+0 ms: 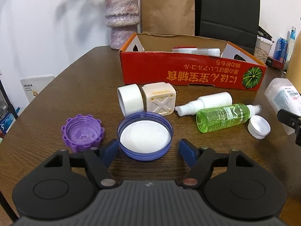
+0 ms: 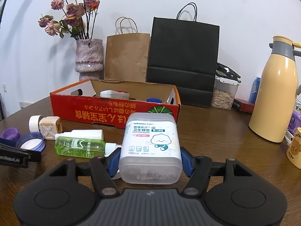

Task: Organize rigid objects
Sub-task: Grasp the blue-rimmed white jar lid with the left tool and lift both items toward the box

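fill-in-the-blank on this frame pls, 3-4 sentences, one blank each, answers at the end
1. The right gripper is shut on a box of cotton ____.
2. The blue lid between the left gripper's fingers lies with its open side facing ____.
3. The green spray bottle lies on its side next to a ____ spray bottle.
4. The red cardboard box shows a picture of a green ____.

Answers: buds; up; white; pumpkin

Your right gripper (image 2: 150, 161) clamped the cotton bud box (image 2: 150, 146) between its blue pads, near the middle of the table (image 2: 216, 141). Left of it lay the green spray bottle (image 2: 80, 146), touching the white bottle (image 2: 86, 134) behind. Farther back sat the red cardboard box (image 2: 105, 111), and far right stood the yellow thermos (image 2: 276, 94).
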The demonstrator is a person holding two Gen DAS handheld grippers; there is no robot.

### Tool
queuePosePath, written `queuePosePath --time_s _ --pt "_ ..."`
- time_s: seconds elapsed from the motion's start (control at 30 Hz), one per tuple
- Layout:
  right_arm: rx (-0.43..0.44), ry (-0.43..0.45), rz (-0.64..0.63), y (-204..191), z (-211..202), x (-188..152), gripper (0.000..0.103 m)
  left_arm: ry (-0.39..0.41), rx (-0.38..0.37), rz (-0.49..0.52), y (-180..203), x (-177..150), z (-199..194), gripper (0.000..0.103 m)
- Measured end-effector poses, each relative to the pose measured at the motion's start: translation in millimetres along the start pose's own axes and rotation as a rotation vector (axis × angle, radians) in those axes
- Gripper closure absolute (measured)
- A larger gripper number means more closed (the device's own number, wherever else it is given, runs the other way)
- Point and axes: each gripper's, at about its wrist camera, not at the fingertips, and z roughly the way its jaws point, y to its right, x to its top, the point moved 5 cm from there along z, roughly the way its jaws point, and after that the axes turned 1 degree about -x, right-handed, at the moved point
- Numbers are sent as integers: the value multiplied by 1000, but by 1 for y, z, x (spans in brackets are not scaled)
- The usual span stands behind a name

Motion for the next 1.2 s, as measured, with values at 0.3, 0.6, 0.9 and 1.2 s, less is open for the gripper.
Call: queuePosePath --time_s 0.3,0.6,0.9,1.2 --pt "4 1 -4 -1 -1 0 40 7 14 -5 4 7 9 35" --pt "7 14 -4 -2 -3 1 40 30 19 6 5 9 6 36" --pt "18 41 -9 -7 -10 3 40 61 37 -3 3 12 0 36" --pt "34 59 1 -13 -13 5 40 106 36 -20 1 19 -11 36"
